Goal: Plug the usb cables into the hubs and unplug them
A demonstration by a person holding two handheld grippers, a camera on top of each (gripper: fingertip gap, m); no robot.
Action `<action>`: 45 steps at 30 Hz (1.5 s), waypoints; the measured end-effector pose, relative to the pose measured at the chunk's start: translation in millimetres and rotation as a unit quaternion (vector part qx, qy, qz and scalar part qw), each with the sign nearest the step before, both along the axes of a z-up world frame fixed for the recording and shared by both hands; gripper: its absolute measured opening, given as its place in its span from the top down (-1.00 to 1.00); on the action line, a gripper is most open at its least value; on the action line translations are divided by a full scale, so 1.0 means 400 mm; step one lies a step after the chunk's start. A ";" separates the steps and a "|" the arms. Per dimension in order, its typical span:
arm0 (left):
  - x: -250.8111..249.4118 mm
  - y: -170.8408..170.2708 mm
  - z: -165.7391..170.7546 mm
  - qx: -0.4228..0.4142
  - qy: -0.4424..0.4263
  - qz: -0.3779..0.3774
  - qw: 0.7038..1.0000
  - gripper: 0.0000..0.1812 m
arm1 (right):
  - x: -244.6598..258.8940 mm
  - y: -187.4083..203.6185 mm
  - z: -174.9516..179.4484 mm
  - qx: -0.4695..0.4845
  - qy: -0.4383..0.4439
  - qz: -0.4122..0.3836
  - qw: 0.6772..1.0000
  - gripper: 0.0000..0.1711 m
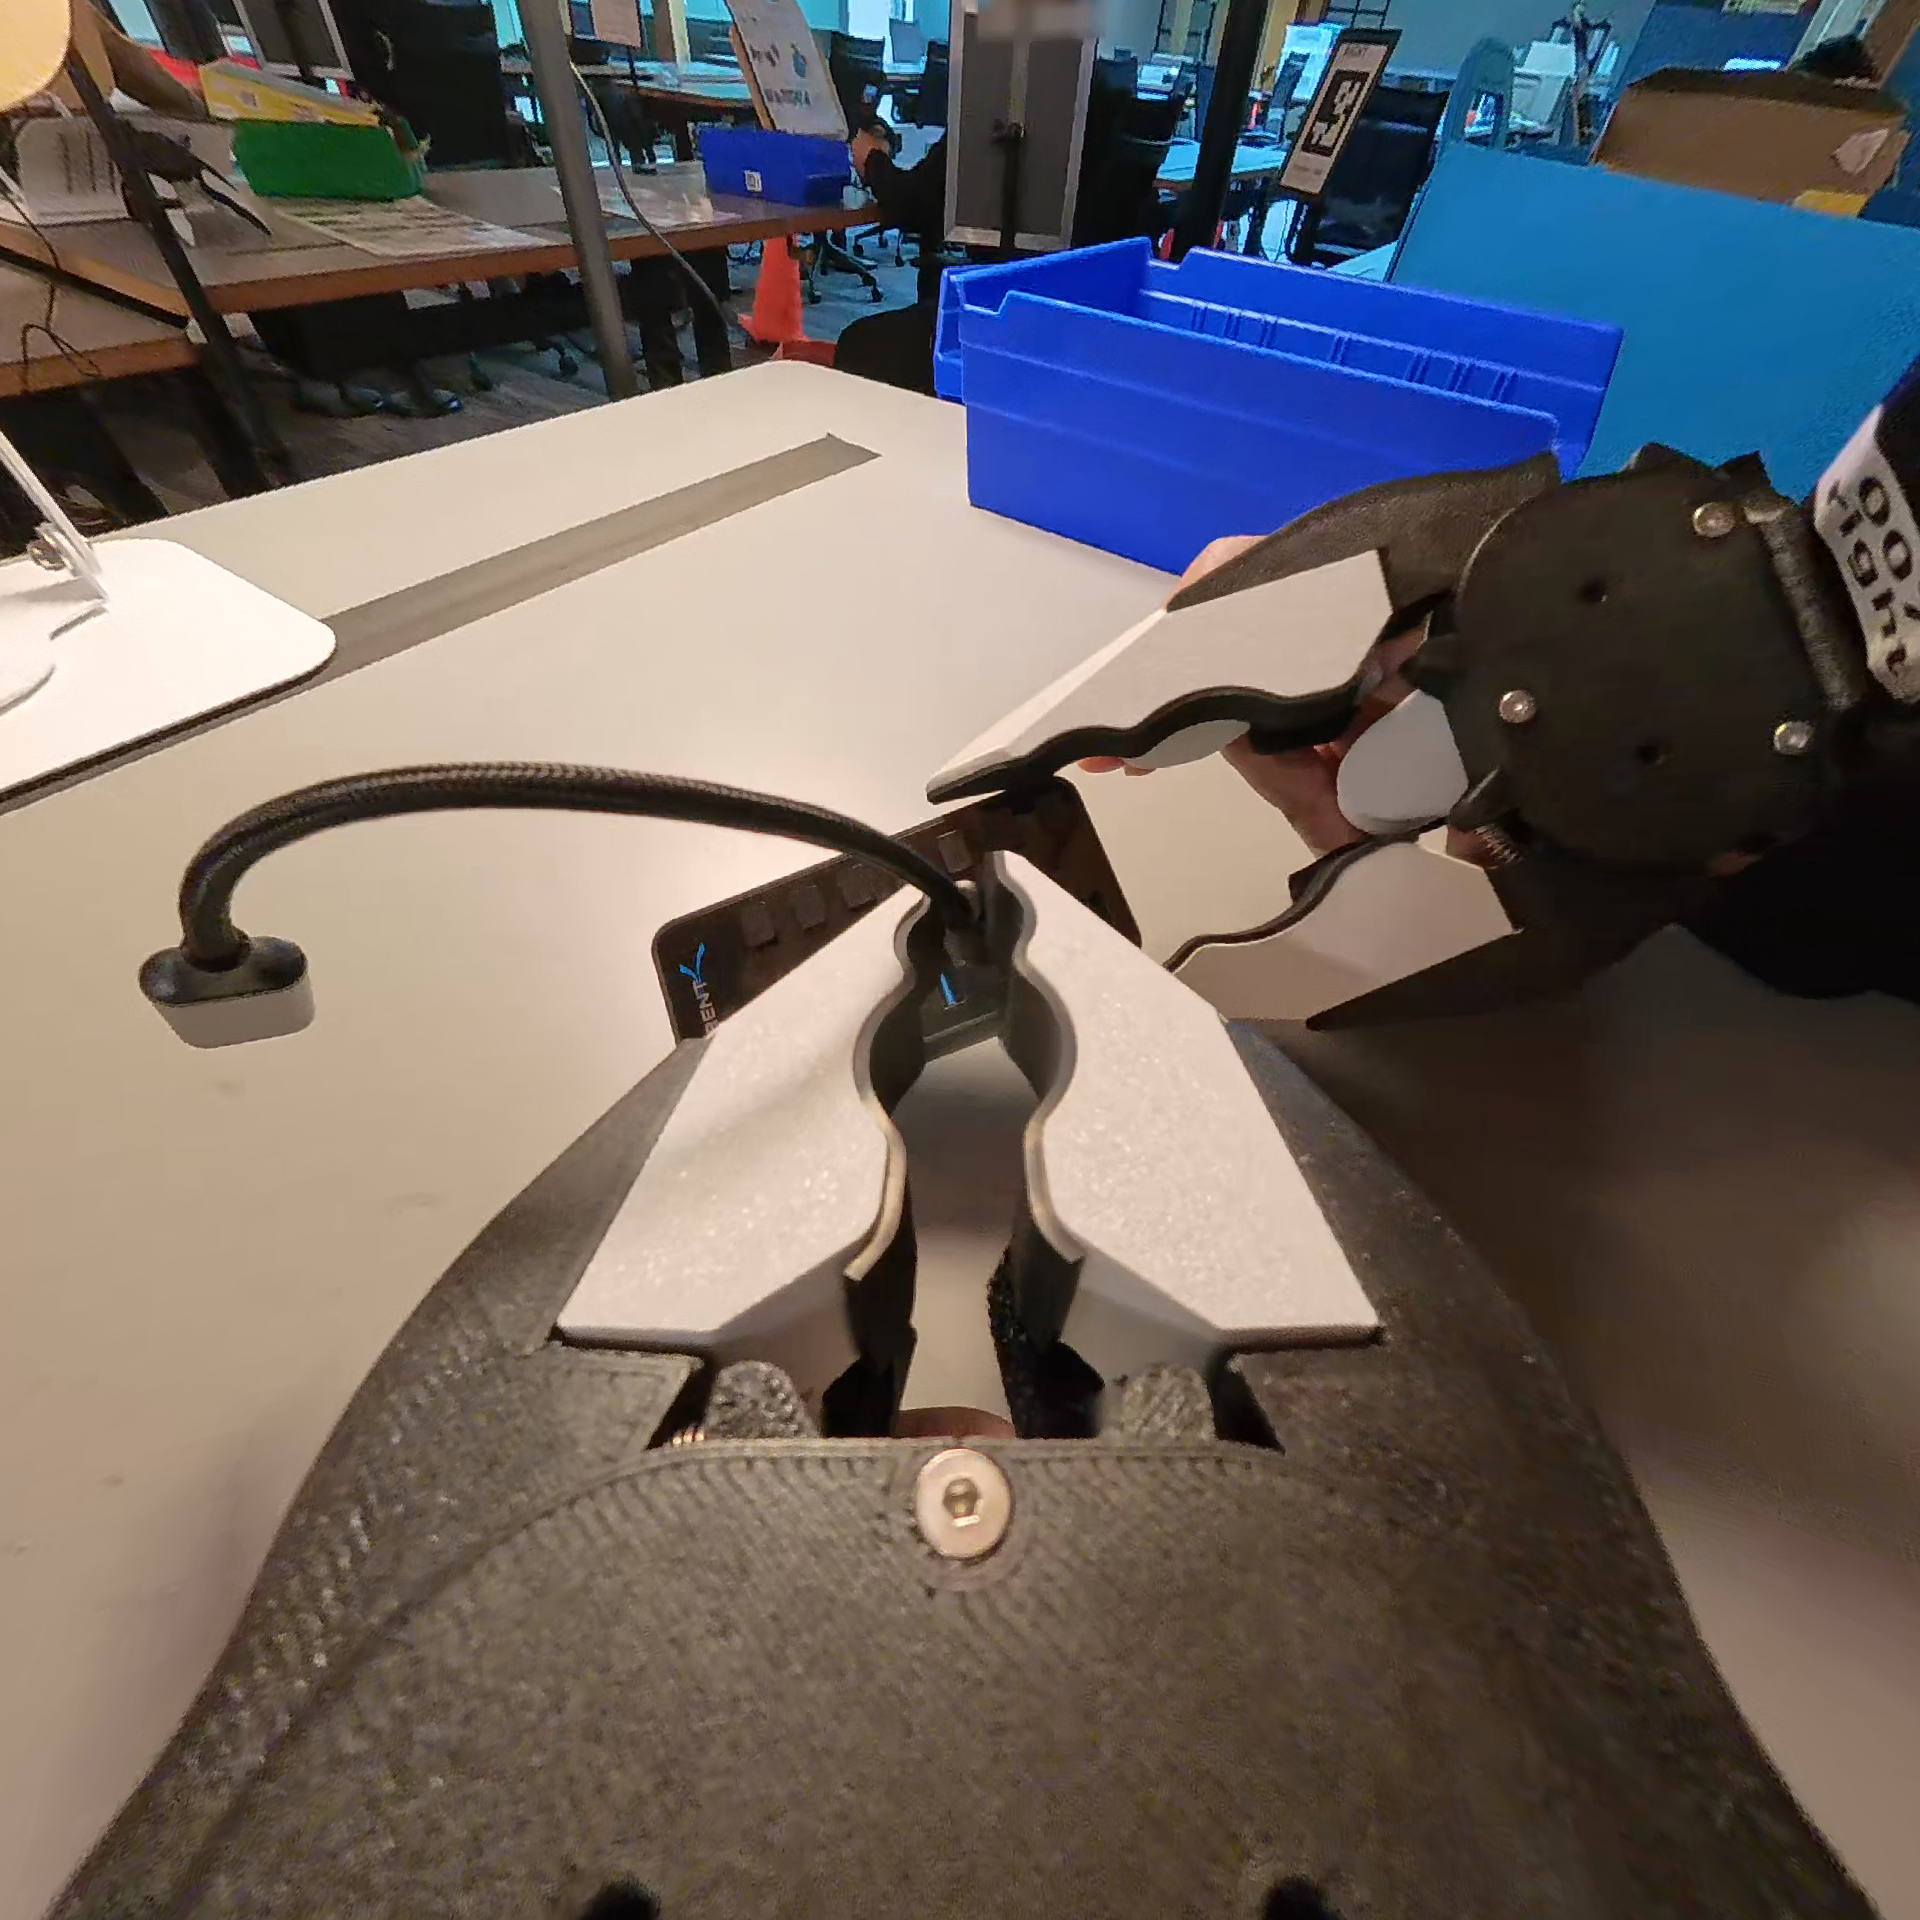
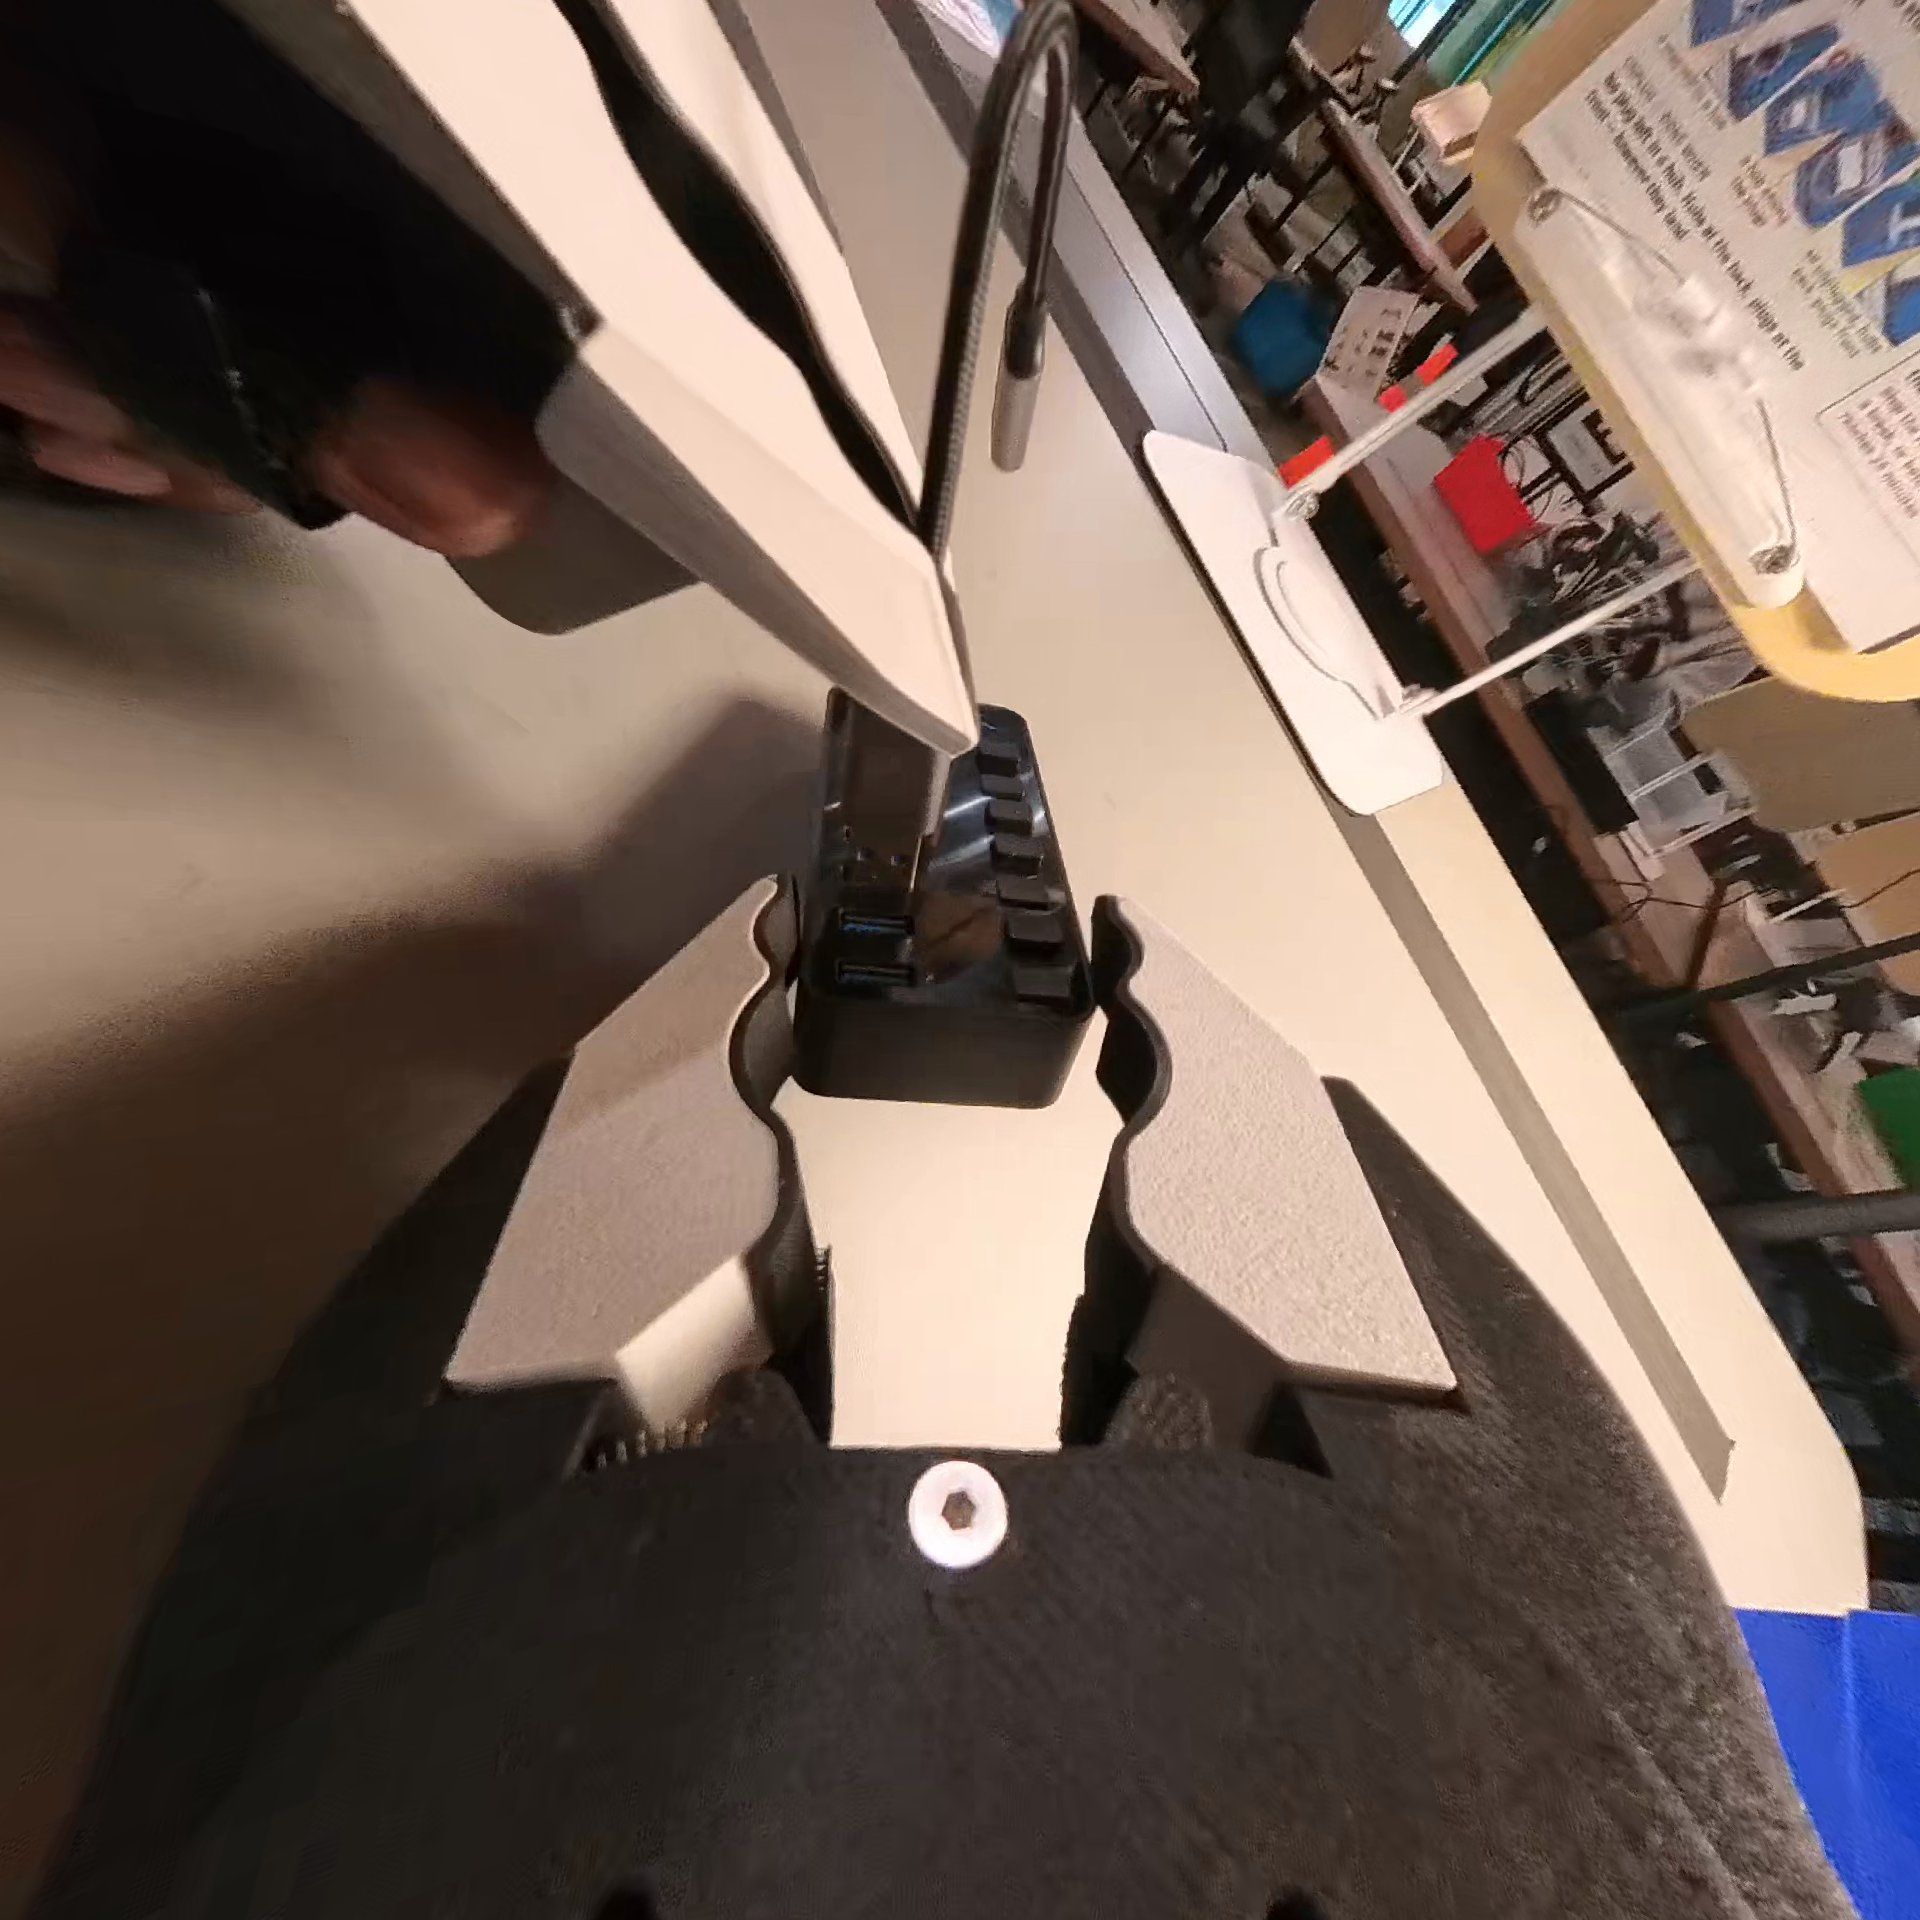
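Behind the pale desk [image 1: 644,665] stretched a busy workshop of benches and chairs. Two blue bins [image 1: 1247,416] sat nested at the desk's far edge, and a white stand base [image 1: 145,644] lay at the left. A black hub [image 2: 940,997] with a row of buttons rested near the middle of the desk. The right gripper [image 2: 940,966] had its fingers spread apart on either side of the hub's near end, one finger against its side. The left gripper [image 1: 982,914] was pinched together on the plug of a braided black cable [image 1: 520,790] at the hub's ports. The cable arched away, and its free silver-tipped plug [image 1: 223,987] rested on the desk.
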State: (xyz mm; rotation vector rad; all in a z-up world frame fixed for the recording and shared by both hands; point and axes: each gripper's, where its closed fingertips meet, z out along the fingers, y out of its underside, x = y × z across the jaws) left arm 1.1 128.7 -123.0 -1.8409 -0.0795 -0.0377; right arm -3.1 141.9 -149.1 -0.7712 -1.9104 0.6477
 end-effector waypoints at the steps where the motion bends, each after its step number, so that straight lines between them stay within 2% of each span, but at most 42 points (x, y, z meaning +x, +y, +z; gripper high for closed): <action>1: -0.001 0.000 0.000 0.000 -0.003 0.001 1.000 0.89 | -0.001 0.000 0.001 0.005 0.004 0.001 1.000 0.35; 5: -0.008 -0.001 0.003 0.010 -0.025 0.000 1.000 0.88 | -0.005 -0.003 0.010 0.020 0.022 0.003 1.000 0.35; 6: -0.009 -0.001 0.002 0.011 -0.023 -0.004 1.000 0.87 | -0.003 -0.009 0.012 0.021 0.024 0.008 0.999 0.40; 7: -0.012 -0.002 0.006 0.016 -0.015 -0.007 1.000 0.87 | 0.001 -0.022 0.015 0.012 0.028 0.019 0.999 0.91; 8: -0.013 -0.004 0.005 0.013 -0.005 -0.011 1.000 0.88 | 0.000 -0.022 0.015 0.008 0.030 0.014 0.999 0.91; 14: -0.015 -0.001 -0.007 -0.002 0.017 -0.010 1.000 0.88 | 0.006 -0.008 0.006 0.018 0.010 0.019 1.000 0.83; 18: -0.031 -0.003 -0.012 -0.008 0.012 0.000 1.000 0.88 | -0.001 0.080 0.003 -0.086 -0.043 0.007 0.995 0.36; 20: -0.030 -0.004 -0.013 -0.009 -0.002 -0.004 1.000 0.88 | -0.004 0.148 -0.030 -0.131 -0.089 -0.009 0.987 0.11; 24: -0.032 -0.003 -0.008 -0.001 -0.030 -0.010 1.000 0.88 | -0.012 0.224 -0.111 -0.152 -0.181 -0.005 0.972 -0.14; 28: -0.036 -0.003 -0.003 0.007 -0.050 -0.013 0.999 0.88 | -0.027 0.175 -0.130 -0.183 -0.246 0.055 0.950 -0.09; 29: -0.038 -0.003 -0.002 0.008 -0.053 -0.013 0.998 0.88 | -0.036 0.166 -0.128 -0.182 -0.244 0.059 0.951 -0.02; 30: -0.040 -0.004 -0.002 0.009 -0.054 -0.011 0.998 0.88 | -0.048 0.159 -0.124 -0.178 -0.234 0.058 0.954 0.20; 31: -0.042 -0.004 -0.002 0.009 -0.053 -0.010 0.999 0.88 | -0.059 0.153 -0.121 -0.168 -0.222 0.054 0.959 0.30; 35: -0.054 -0.008 -0.003 0.005 -0.025 0.005 1.000 0.89 | -0.078 0.109 -0.099 -0.092 -0.140 0.044 0.985 0.31; 40: -0.059 -0.013 -0.001 -0.001 0.029 0.021 0.999 0.88 | -0.076 0.047 -0.077 -0.018 -0.080 0.029 0.996 0.32; 45: -0.043 -0.013 0.003 -0.005 0.079 0.029 0.996 0.88 | -0.080 0.019 -0.021 -0.014 -0.030 0.001 0.999 0.32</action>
